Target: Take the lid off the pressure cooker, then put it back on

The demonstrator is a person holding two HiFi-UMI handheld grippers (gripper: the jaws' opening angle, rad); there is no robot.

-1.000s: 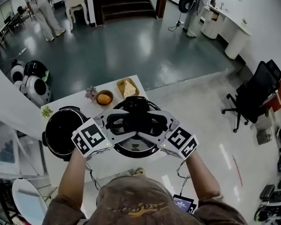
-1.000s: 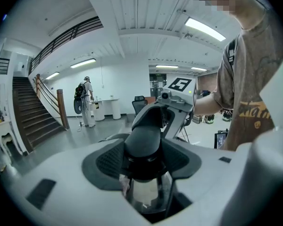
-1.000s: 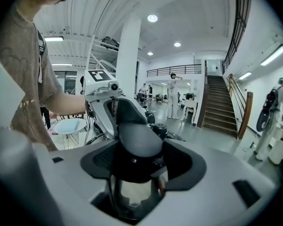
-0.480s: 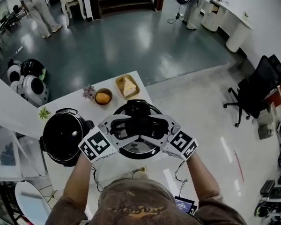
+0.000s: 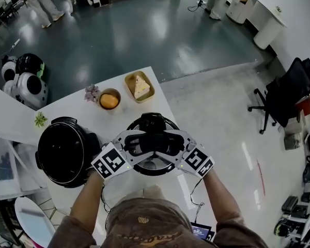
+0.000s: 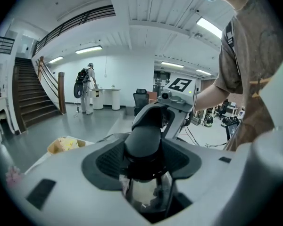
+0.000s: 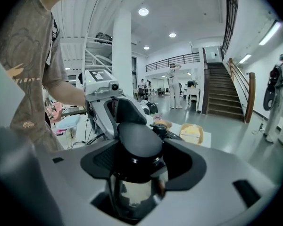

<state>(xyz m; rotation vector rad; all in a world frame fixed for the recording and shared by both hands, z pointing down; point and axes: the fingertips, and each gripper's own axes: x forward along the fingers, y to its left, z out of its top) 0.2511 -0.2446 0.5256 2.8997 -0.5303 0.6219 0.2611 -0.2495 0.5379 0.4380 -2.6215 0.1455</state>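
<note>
My left claw (image 5: pixel 146 143) and right claw (image 5: pixel 164 144) both clamp the lid (image 5: pixel 150 167) by its black handle, jaws set wide around it. The lid sits just beside the open cooker (image 5: pixel 62 151), near the table (image 5: pixel 125 111) edge. If one grip slips, I think the lid tips and knocks the cooker or goes off the edge.

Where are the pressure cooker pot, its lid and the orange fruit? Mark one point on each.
pressure cooker pot (image 5: pixel 62 151): head view, its dark inside.
lid (image 5: pixel 151 165): head view, its shiny metal top.
orange fruit (image 5: pixel 109 101): head view, middle of the fruit.
</note>
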